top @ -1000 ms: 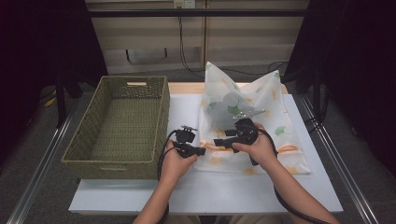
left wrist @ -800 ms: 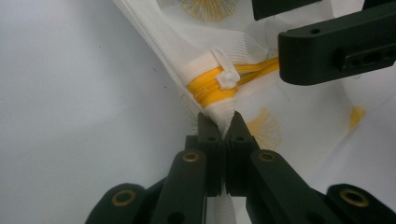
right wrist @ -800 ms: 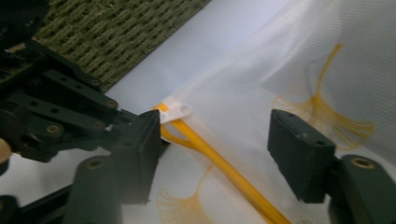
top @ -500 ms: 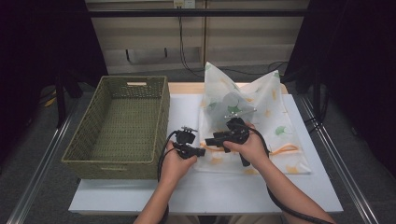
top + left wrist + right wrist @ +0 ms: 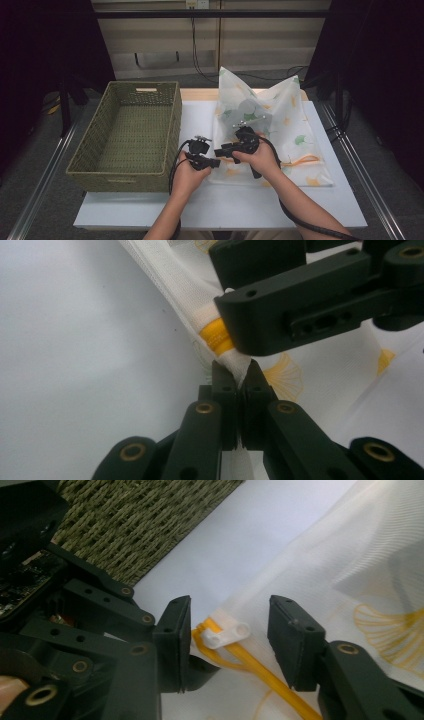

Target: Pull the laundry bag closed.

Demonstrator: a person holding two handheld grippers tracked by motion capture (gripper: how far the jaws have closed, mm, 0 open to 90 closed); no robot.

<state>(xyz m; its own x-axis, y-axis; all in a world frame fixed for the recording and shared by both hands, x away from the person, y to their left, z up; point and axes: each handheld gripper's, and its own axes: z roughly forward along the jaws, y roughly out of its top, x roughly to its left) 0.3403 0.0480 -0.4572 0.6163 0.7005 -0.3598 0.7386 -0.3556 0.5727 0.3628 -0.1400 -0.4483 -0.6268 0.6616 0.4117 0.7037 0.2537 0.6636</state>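
Just ahead of the left hand-held gripper (image 5: 239,371), clamped on the mesh bag's (image 5: 280,115) corner, the zipper pull (image 5: 227,633) is straddled by the right hand-held gripper (image 5: 229,641) (jaws just been closing, not yet touching); unzipping probably remains undone.

The bare white table (image 5: 200,120) between the woven basket (image 5: 130,132) and the mesh bag (image 5: 270,125) leaves an open lane running away from the person; the two grippers meet at its near end and close it there; the basket's tall wall bounds the left side, the bag lies over most of the right half; near the person, a strip of tabletop stands open except where both forearms cross it
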